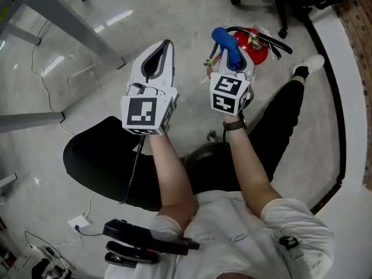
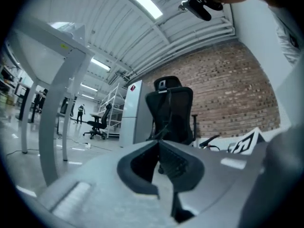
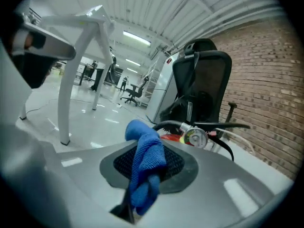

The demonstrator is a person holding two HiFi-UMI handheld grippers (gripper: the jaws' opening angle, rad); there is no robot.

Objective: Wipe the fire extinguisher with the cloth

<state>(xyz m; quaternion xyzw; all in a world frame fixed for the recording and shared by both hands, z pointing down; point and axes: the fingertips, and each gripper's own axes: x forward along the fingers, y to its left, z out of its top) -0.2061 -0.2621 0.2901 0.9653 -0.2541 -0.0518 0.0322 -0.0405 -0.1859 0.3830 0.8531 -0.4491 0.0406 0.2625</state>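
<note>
Item: right gripper (image 1: 234, 67), jaws clamped narrow on a blue cloth (image 3: 145, 163), which bunches up out of the tips as a twisted roll. Item: left gripper (image 1: 164, 46), at 9 o'clock of the right one and level with it; jaws drawn together at the tips, nothing between them (only a distant office chair (image 2: 168, 108) shows past them). Item: fire extinguisher (image 1: 256, 50), red, on the pale floor (image 1: 174, 4) at 1 o'clock in the head view, just beyond the cloth; in the right gripper view its gauge (image 3: 194, 137) and black hose (image 3: 166, 125) sit directly behind the roll of cloth. Whether cloth and extinguisher touch cannot be told; they look very near but apart. Item: bench legs (image 1: 58, 16), at 10 o'clock, well away from the work. Status of task: cloth picked up and brought close, so the fetching appears done; no wiping contact is evident, so the wiping of the body, the top and the hose looks to be all left. The left gripper has no grip on the extinguisher to steady it.
</note>
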